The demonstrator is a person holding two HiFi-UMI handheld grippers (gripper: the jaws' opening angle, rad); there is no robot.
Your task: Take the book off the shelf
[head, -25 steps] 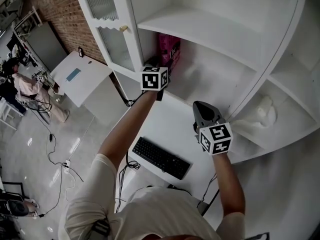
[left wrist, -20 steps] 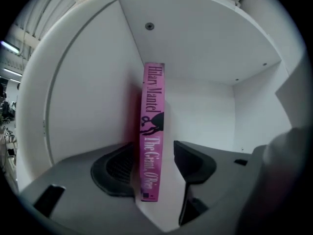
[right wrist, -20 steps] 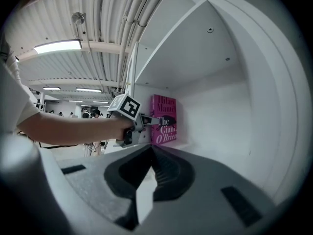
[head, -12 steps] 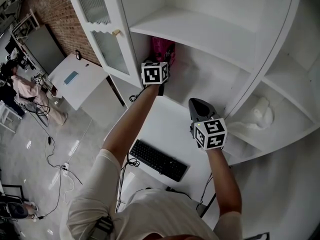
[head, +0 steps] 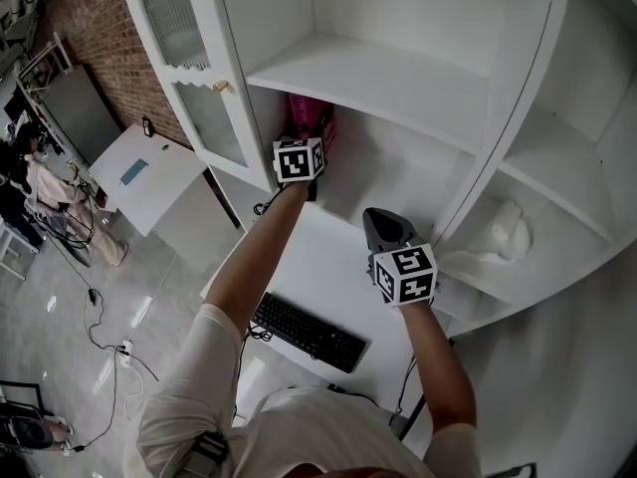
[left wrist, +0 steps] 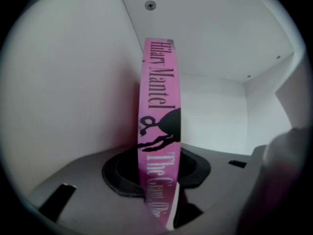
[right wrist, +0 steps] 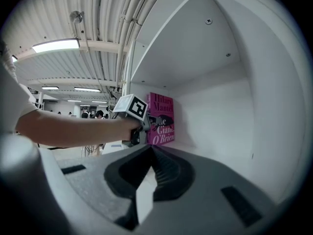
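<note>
**Left fingers clamp the pink book in the cabinet**

Closest in, a black keyboard [head: 309,332] lies on the white bench [head: 333,262] below the person's arms. Just above it hangs the right gripper [right wrist: 152,155], pointing roughly level into the cabinet, its fingers drawn together at the tips with nothing between them.

Further in, the left arm stretches out long and the left gripper [left wrist: 157,173] is at the compartment's left end. Its fingers have just been closing, and the spine is between them. They're pinched on the lower part of the book [left wrist: 159,106].

And there's the prize: pink, black lettering, "Hilary Mantel" down the spine, "The Giant, O'Brien" below. It stands upright on the compartment floor, tucked just beside the left wall and under the white shelf [head: 388,68] above.

Beyond, to the left, the cabinet's arched glass door [head: 174,28] hangs open.
</note>
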